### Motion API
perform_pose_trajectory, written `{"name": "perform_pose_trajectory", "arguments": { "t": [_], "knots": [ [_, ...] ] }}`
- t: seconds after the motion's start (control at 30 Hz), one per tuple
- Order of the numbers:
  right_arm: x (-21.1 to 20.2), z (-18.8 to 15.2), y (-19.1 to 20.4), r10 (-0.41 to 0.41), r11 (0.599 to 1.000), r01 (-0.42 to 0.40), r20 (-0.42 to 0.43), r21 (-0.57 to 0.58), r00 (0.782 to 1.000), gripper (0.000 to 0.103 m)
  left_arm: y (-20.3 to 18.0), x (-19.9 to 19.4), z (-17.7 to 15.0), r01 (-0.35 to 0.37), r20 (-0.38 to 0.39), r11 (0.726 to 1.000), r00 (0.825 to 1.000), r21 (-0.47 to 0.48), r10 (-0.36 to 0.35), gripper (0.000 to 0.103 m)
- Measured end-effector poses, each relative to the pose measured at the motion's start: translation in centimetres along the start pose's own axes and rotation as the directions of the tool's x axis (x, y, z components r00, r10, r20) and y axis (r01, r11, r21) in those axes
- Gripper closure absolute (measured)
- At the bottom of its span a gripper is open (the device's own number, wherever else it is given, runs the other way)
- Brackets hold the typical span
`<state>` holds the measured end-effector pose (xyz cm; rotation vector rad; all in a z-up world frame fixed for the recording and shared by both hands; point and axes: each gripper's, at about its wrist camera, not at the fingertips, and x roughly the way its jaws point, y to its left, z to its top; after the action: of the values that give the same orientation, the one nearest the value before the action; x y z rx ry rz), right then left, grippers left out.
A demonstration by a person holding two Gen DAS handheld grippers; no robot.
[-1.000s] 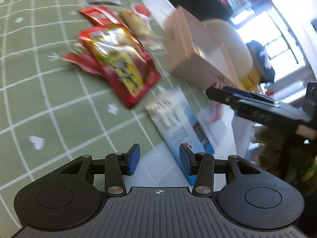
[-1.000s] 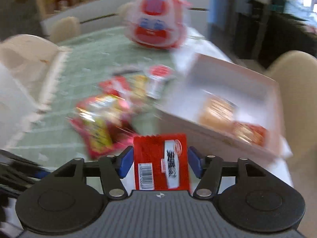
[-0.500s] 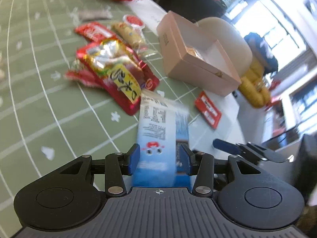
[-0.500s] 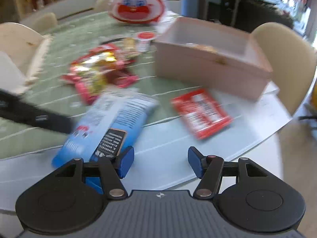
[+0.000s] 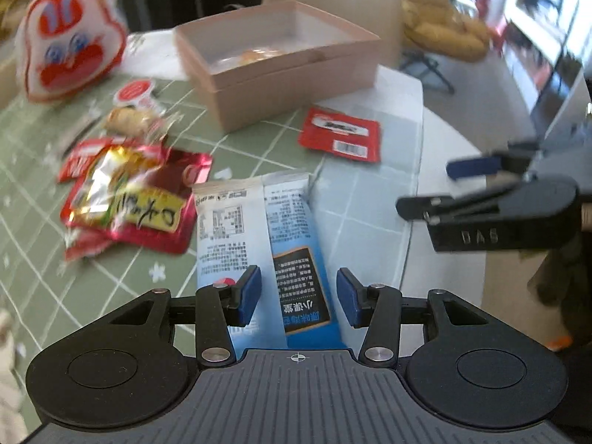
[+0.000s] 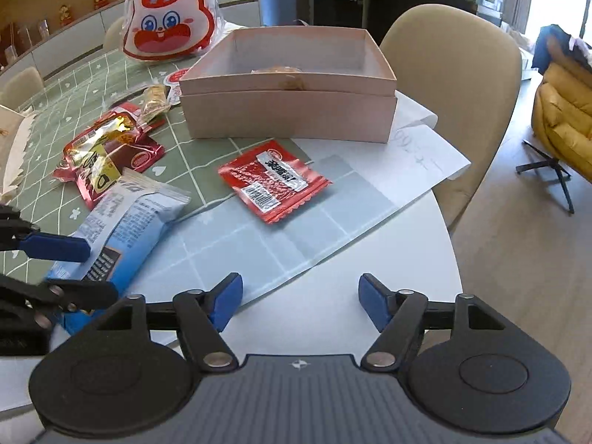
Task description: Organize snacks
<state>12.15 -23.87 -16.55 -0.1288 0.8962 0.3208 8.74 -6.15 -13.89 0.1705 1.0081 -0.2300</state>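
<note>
A long blue snack pack (image 5: 266,244) lies on the table, its near end between the open fingers of my left gripper (image 5: 296,298); whether the pads touch it I cannot tell. It also shows in the right wrist view (image 6: 125,225). A red sachet (image 6: 273,179) lies flat in front of the pink box (image 6: 288,111), also seen in the left wrist view (image 5: 340,135). The box (image 5: 281,74) holds a few snacks. My right gripper (image 6: 299,303) is open and empty above the white table edge; it also appears in the left wrist view (image 5: 444,188).
A red and gold snack bag (image 6: 103,155) lies with small packs left of the box. A rabbit-face bag (image 6: 170,18) stands behind. A jelly cup (image 5: 135,92) is near the box. A beige chair (image 6: 458,85) stands at the right table edge.
My right gripper let go of the red sachet, which now lies on the table, and pulled back open. My left gripper moved over the blue pack's end.
</note>
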Motion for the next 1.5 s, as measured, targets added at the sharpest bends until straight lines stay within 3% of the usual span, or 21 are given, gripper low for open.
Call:
{"name": "perform_pose_trajectory", "arguments": {
  "t": [0.17,0.2,0.3,0.4,0.5,0.73,0.8,1.0,1.23,1.3,1.43,1.5],
  "knots": [
    [0.0,0.3,-1.1,0.031,0.998,-0.031,0.003,0.049,1.0,0.031,-1.1,0.6,0.4,0.062,-0.015,0.997,0.998,0.042,-0.061,0.022],
    [0.0,0.4,-1.3,0.039,0.998,-0.039,0.0,0.056,0.999,0.031,-1.1,0.7,0.4,0.073,-0.012,0.997,0.997,0.039,-0.073,0.021],
    [0.2,0.9,-1.8,0.061,0.995,-0.06,-0.01,0.081,0.998,0.031,-0.1,0.0,0.6,0.085,0.029,0.996,0.996,-0.013,-0.085,0.026],
    [0.1,1.1,-2.1,0.062,0.994,-0.062,-0.001,0.087,0.998,0.031,0.6,-0.5,1.1,0.001,0.071,0.998,0.997,-0.055,0.003,0.028],
    [0.2,1.2,-2.3,0.054,0.995,-0.054,0.005,0.081,0.999,0.031,1.5,1.1,1.6,0.013,0.006,0.995,1.0,-0.095,-0.013,0.028],
    [0.5,1.1,-1.9,0.061,0.997,-0.061,-0.004,0.055,0.998,0.031,1.1,2.7,1.6,-0.034,0.005,0.998,0.999,-0.046,0.034,0.017],
    [0.6,1.0,-1.5,0.057,0.998,-0.057,-0.004,0.037,0.998,0.031,1.7,3.3,1.3,-0.015,-0.005,0.997,1.0,-0.071,0.014,0.012],
    [0.7,0.9,-0.9,0.042,0.999,-0.042,-0.003,0.005,0.999,0.029,3.9,2.8,1.2,0.05,0.022,0.983,0.999,-0.174,-0.047,0.013],
    [0.3,0.9,0.6,0.018,0.997,-0.016,0.019,-0.074,1.0,0.028,3.8,2.2,0.7,0.066,0.011,0.99,0.998,-0.127,-0.065,0.015],
    [-0.2,1.6,1.0,0.028,0.994,-0.022,0.053,-0.111,0.998,0.028,4.3,1.6,0.3,0.074,0.017,0.983,0.997,-0.168,-0.072,0.015],
    [0.2,4.2,1.1,0.065,0.989,-0.054,0.074,-0.141,0.995,0.026,5.8,-0.2,-0.6,0.03,0.038,0.97,0.999,-0.242,-0.021,0.015],
    [1.2,5.7,0.8,0.08,0.987,-0.068,0.078,-0.142,0.994,0.026,6.6,-0.7,-1.2,0.046,0.041,0.957,0.999,-0.288,-0.036,0.015]
  ]
}}
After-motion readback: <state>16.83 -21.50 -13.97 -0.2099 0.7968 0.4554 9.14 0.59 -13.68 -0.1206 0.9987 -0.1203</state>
